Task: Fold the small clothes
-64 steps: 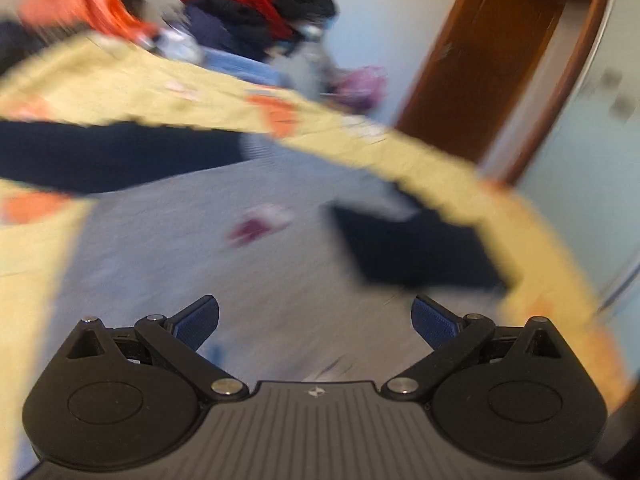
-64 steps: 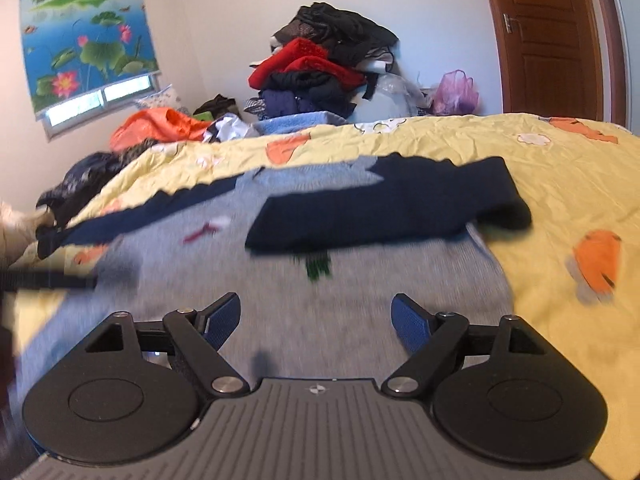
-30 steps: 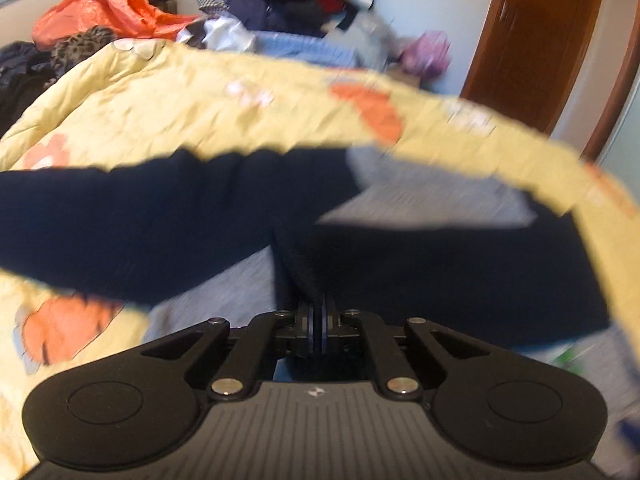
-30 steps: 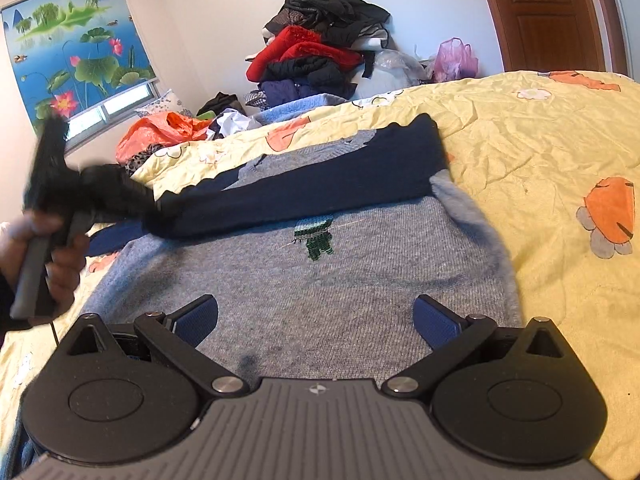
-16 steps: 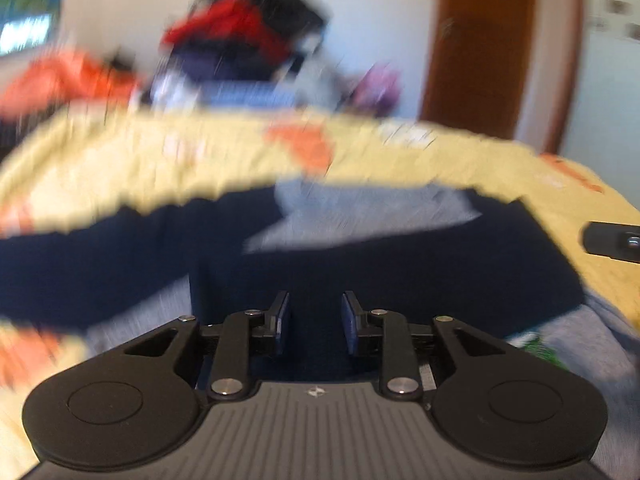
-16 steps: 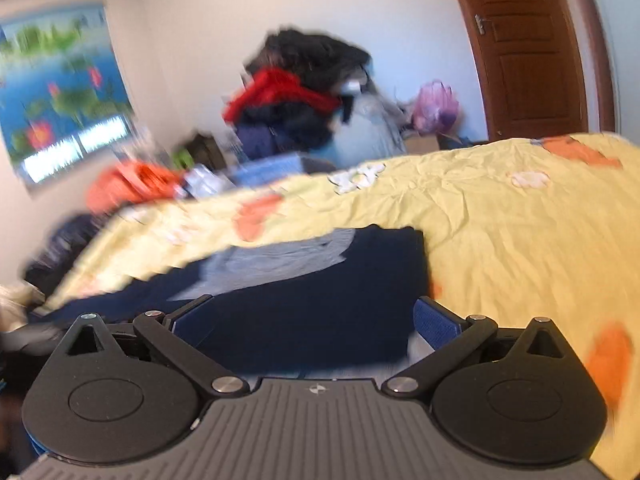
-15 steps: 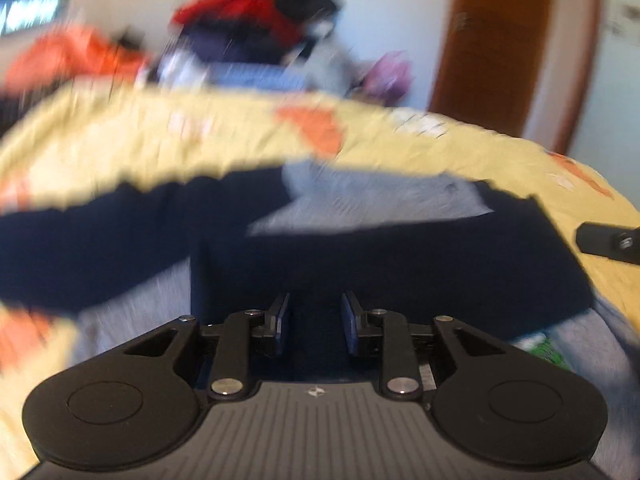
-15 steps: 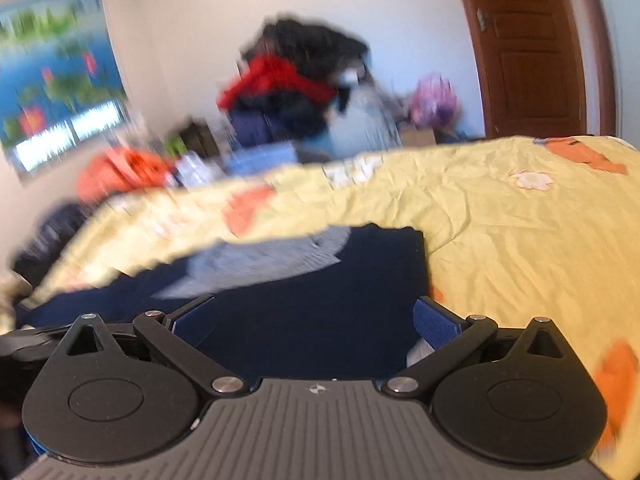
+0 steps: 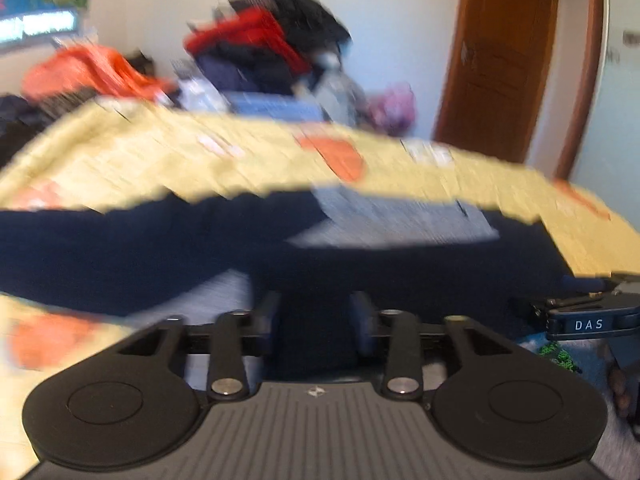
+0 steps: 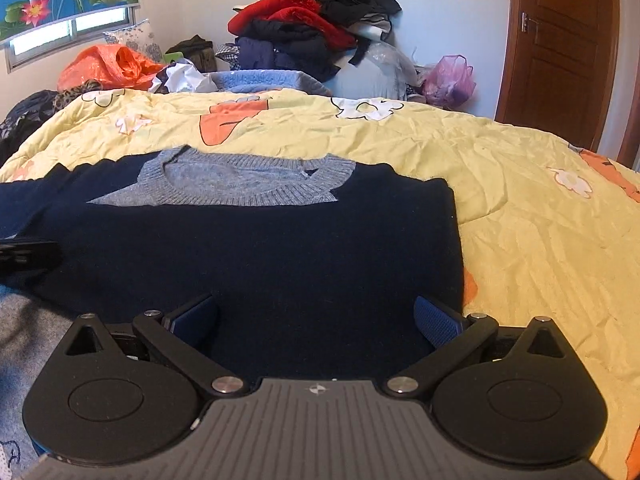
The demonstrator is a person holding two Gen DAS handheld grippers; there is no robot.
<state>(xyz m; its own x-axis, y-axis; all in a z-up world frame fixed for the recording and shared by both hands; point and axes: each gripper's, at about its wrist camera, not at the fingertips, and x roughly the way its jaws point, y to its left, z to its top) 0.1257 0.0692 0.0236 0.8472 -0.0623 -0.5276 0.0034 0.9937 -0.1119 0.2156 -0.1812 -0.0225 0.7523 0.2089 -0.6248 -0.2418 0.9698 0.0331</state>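
A small grey sweater [image 10: 248, 178] with navy sleeves lies flat on the yellow bedspread [image 10: 520, 208]. One navy sleeve [image 10: 280, 248] is folded across its chest; the other sleeve [image 9: 100, 248] stretches out to the left. My right gripper [image 10: 316, 318] is open wide and empty, low over the folded sleeve. My left gripper [image 9: 316, 320] is partly open and empty over the sleeve's end; its view is blurred. The right gripper shows at the left view's right edge [image 9: 588, 320]. The left gripper's tip shows at the right view's left edge [image 10: 24, 256].
A heap of red, black and navy clothes [image 10: 312, 28] stands behind the bed. An orange bag [image 10: 108, 66] lies at the back left, a pink bag [image 10: 448, 80] near the brown door [image 10: 560, 52]. Bare bedspread lies to the right of the sweater.
The left gripper, shut on the sleeve a second ago, has opened and let it go across the chest. The right gripper has come in low over the folded sleeve.
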